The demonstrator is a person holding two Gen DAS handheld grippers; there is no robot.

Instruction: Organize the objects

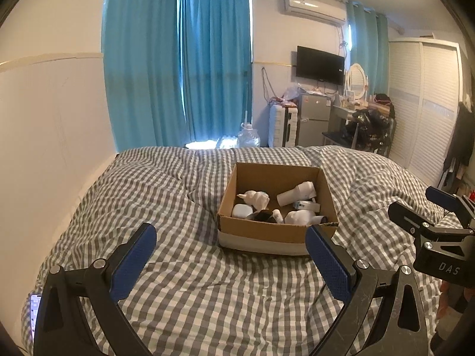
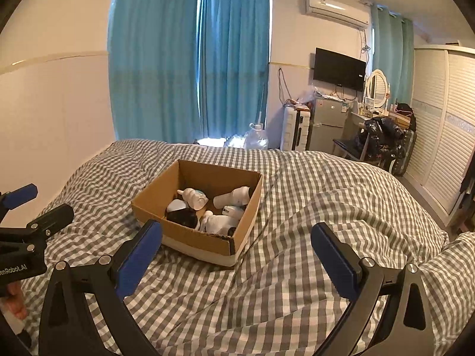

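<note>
Open brown cardboard box (image 1: 268,234) on the grey-and-white checked bedcover (image 1: 184,296), white bottles and small items inside, left gripper (image 1: 230,262) and right gripper (image 2: 236,259) both near the box, blue-padded fingers wide apart, holding nothing.

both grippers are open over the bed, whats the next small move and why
Probably ease the right gripper forward and down toward the cardboard box. Both grippers hold nothing, their fingers spread wide, and the left gripper is also short of the box. The small white items are all piled inside it on the checked bedcover, so one must be reached first.
</note>
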